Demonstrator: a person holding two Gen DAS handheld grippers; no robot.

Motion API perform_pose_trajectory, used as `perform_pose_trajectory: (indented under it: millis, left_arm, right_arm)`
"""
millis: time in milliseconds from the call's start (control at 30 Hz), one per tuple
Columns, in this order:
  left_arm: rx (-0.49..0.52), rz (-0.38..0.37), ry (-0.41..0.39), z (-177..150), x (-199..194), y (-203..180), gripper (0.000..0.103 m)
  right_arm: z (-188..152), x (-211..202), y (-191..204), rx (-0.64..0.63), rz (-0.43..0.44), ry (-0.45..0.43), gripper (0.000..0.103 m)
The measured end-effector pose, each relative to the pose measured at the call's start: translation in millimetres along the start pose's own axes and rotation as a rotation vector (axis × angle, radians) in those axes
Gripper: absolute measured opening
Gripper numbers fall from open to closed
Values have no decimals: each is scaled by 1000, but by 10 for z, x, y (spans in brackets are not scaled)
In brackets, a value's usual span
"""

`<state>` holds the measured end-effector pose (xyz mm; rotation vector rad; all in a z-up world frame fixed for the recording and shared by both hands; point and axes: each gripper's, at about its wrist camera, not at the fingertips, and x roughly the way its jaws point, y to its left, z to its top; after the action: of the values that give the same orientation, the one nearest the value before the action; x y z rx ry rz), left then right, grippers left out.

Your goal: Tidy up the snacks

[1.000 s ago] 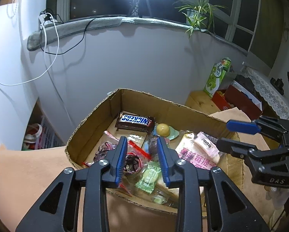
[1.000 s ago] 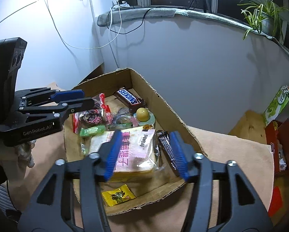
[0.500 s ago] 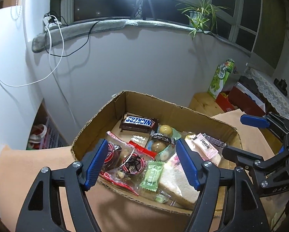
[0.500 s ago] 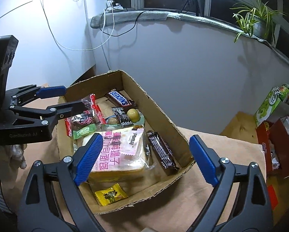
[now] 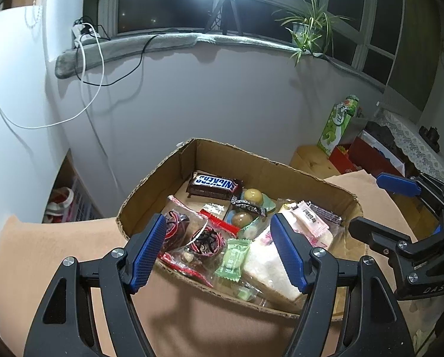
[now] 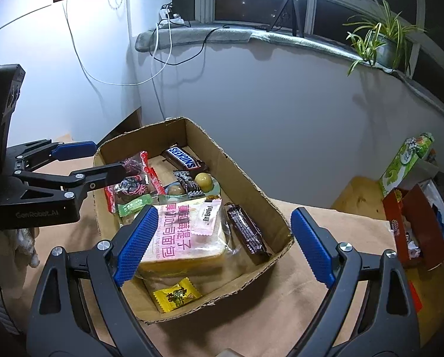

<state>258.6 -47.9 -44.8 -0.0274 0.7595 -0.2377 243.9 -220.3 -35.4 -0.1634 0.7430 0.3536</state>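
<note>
A shallow cardboard box (image 5: 150,190) (image 6: 245,175) holds several snacks: a Snickers bar (image 5: 213,182) (image 6: 185,157), a bagged loaf of bread (image 6: 183,238), a dark bar (image 6: 245,227), a yellow candy (image 6: 177,294), a green candy (image 5: 233,259) and a red-edged bag (image 5: 198,238). My left gripper (image 5: 219,253) is open and empty, above the box's near edge; it also shows in the right wrist view (image 6: 106,162). My right gripper (image 6: 222,244) is open and empty over the box; it shows at the right of the left wrist view (image 5: 379,205).
The box sits on a tan cloth-covered table (image 6: 326,223). A white wall stands close behind. A green carton (image 6: 406,157) and a red box (image 6: 415,223) lie to the right, on a wooden surface.
Both grippers have opened wide from nearly shut and pulled back and up from the box. Nothing was picked up.
</note>
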Motion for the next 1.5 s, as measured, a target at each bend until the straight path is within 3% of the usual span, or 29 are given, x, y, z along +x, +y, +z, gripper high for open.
perform_pose_trajectory:
  millis: [600,1500]
  left_arm:
    - [-22,-3,-33,-143,-343,15,72]
    - [-43,32,-110,-436,-798,-80,73]
  right_arm:
    - [-59,-373,220,-23,-30,-60,93]
    - [-301,-809,235,82,-74,-127,93]
